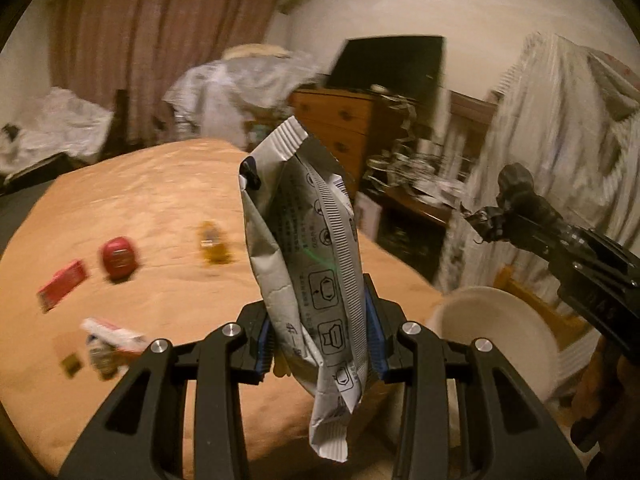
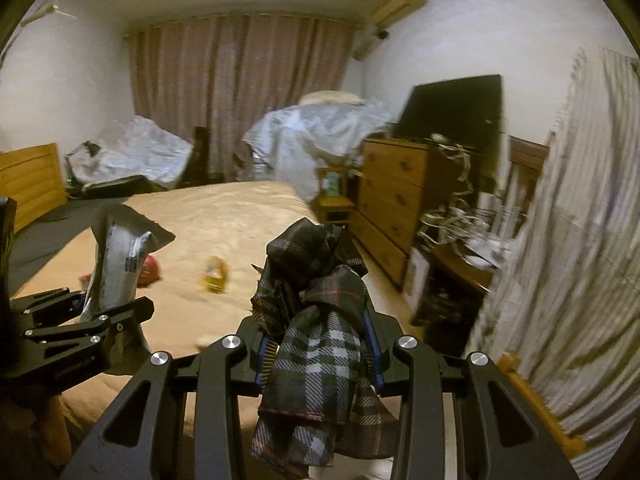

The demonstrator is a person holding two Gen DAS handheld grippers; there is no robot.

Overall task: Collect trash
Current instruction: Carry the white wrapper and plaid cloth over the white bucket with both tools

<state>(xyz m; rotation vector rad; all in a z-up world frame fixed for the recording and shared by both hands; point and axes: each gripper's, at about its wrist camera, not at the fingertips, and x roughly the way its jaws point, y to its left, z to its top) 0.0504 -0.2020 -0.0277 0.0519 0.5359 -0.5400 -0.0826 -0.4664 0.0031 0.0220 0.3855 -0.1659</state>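
Left claw point(image 1: 320, 344), jaws clamped on a silver foil wrapper point(image 1: 304, 248). The wrapper stands nearly upright between the blue pads, its long axis running up and away from the claw; a crimped seal tops it and a second crimped end hangs below the jaws. Its surface is thin, creased and printed with pictograms, a light and springy material likely to slip if the pinch loosens.

Right claw point(image 2: 320, 348), jaws clamped on a bunched plaid cloth point(image 2: 316, 320), dark with grey and red lines, soft and limp, spilling both above and below the pads.

A white bowl-shaped bin point(image 1: 492, 328) lies just right of and below the left claw, between the two claws and off the edge of the bed point(image 1: 160, 184); the wrapper-bearing claw appears the nearer, so the drop would call for a short swing rightward.

Ahead and left of the left claw, on the tan quilted bed: a red round object point(image 1: 119, 258), a red flat packet point(image 1: 62, 286), a yellow wrapper point(image 1: 214, 244) and a white packet point(image 1: 114, 338), all blurred.
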